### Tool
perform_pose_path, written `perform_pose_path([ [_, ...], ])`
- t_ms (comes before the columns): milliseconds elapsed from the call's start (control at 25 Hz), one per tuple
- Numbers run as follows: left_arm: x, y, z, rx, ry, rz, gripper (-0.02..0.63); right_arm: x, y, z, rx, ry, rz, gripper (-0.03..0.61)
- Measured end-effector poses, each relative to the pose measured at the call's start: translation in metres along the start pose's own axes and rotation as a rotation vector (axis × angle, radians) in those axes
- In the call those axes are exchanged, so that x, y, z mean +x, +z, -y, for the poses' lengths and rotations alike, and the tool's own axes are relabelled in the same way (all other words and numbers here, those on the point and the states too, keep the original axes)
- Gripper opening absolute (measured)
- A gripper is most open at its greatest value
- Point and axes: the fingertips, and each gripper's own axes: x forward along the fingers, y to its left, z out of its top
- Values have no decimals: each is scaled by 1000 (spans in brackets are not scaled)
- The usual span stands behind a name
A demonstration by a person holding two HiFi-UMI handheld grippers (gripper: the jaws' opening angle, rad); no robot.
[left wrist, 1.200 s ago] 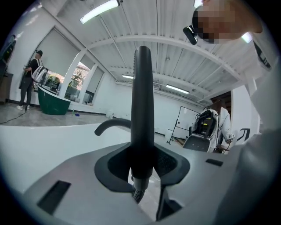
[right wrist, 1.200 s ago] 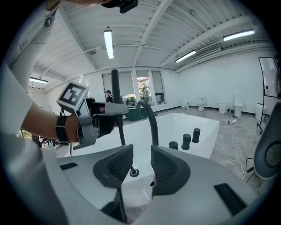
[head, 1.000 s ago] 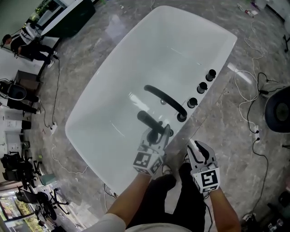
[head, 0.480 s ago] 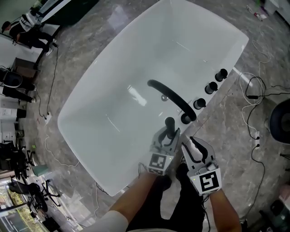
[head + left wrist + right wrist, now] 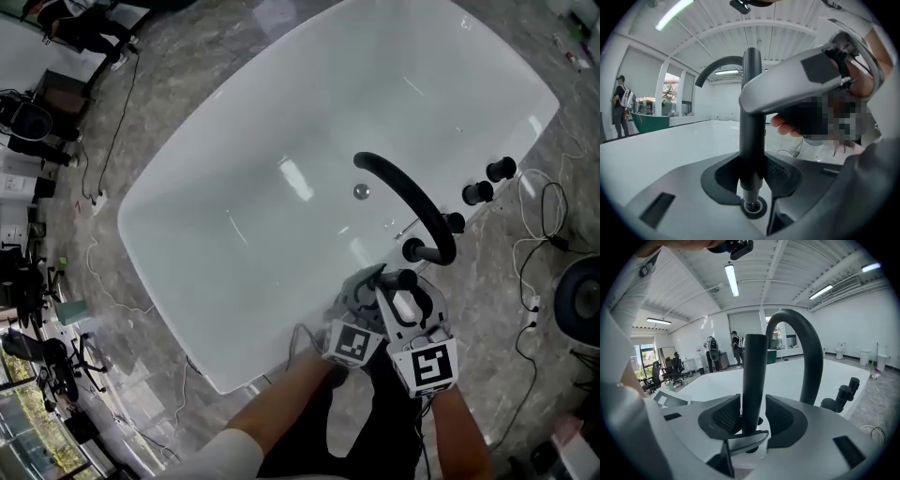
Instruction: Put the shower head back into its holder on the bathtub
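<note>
**Black shower head [image 5: 751, 117] is down at its holder [image 5: 753, 206]**

Over the last second the left gripper [image 5: 751, 176], clamped on it, lowered it upright to the bathtub [image 5: 187, 309] rim, near right. The right gripper [image 5: 752, 420] slid in and its jaws just widened, loose around it, so it's nearly seated

Glossy white bathtub [image 5: 234, 187] — matt black shower head [image 5: 752, 150], veined stone floor [image 5: 169, 84].

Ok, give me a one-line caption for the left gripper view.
Left gripper clamps the shower head upright, its lower end meeting the round holder, white bathtub behind.
</note>
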Motion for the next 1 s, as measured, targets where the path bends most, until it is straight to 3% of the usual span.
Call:
perform_pose_path([
  [360, 9, -28, 11, 32, -22, -68, 118, 9, -19, -9, -115, 16, 4, 144],
  [600, -4, -36, 10, 35, -34, -110, 173, 4, -34, -25, -230, 27, -44, 143],
  [800, -10, -38, 11, 20, -29, -128, 173, 4, -36, -25, -189, -3, -68, 141],
  [1000, -26, -32, 6, 10, -30, -153, 173, 11, -39, -27, -176, -6, -159, 143],
])
